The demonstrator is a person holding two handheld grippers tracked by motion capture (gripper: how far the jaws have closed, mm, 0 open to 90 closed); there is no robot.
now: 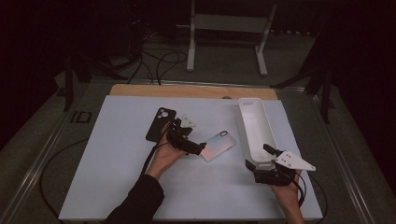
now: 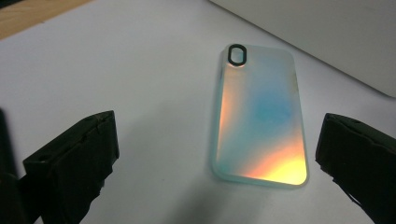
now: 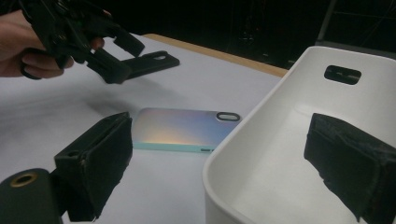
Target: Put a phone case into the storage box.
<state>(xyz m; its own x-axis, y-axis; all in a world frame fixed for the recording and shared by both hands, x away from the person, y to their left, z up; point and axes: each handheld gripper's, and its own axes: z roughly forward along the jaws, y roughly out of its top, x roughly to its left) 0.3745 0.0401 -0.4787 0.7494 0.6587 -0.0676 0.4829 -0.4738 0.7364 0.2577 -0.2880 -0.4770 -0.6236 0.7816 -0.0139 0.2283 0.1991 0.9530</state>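
An iridescent phone case point(image 1: 218, 145) point(image 2: 261, 116) point(image 3: 180, 127) lies face down in the middle of the white table. My left gripper point(image 1: 198, 148) point(image 2: 218, 130) is open just left of it, one jaw on each side of the case's near end without touching it. A black phone case point(image 1: 161, 123) point(image 3: 150, 62) lies flat behind the left hand. My right gripper point(image 1: 259, 157) point(image 3: 224, 140) is open at the near end of the white bin point(image 1: 247, 128) point(image 3: 280, 98), with one jaw outside the wall and one over the inside. The right gripper view also shows the left gripper point(image 3: 107, 56).
The bin is long, runs away from me on the right side, and looks empty. The white board point(image 1: 116, 154) rests on a wooden table point(image 1: 187, 90). Cables trail across the floor beyond, near a white stand point(image 1: 229, 28).
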